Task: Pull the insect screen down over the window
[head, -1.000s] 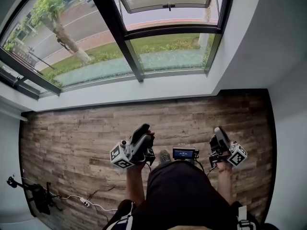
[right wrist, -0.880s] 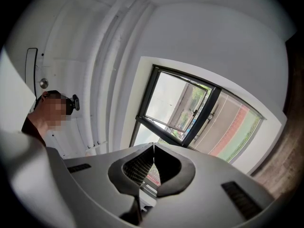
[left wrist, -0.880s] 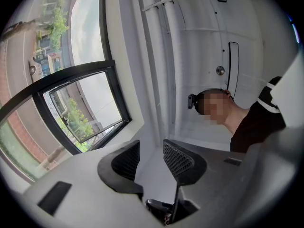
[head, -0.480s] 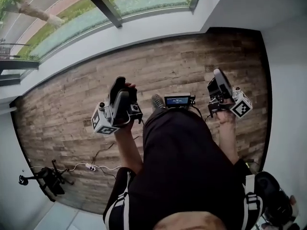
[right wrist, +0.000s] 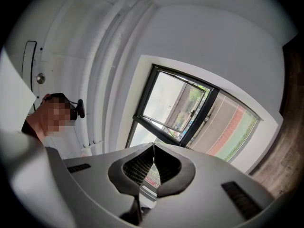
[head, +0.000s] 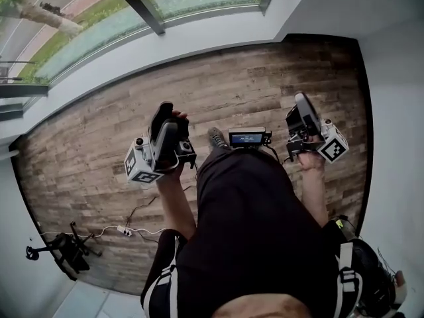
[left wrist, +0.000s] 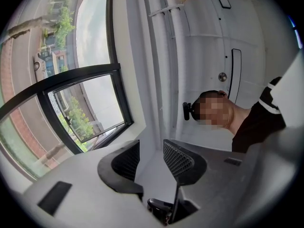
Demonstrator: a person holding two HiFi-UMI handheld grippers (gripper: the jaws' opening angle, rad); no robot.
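Wooden floor [head: 99, 158] lies below both my tools, which I hold low at my waist. My left gripper [left wrist: 151, 152] has its jaws apart with nothing between them. My right gripper [right wrist: 153, 147] has its jaws closed tip to tip, empty. The window [right wrist: 190, 106] stands well above and beyond the fingertips, and I cannot pick out the insect screen or its pull. Reaching up blind, I could clamp the dark sash frame [right wrist: 145, 91] instead, or knock the pull with the closed right jaws.

Nothing is legible; the small screen [head: 248, 138] shows print too tiny to read.
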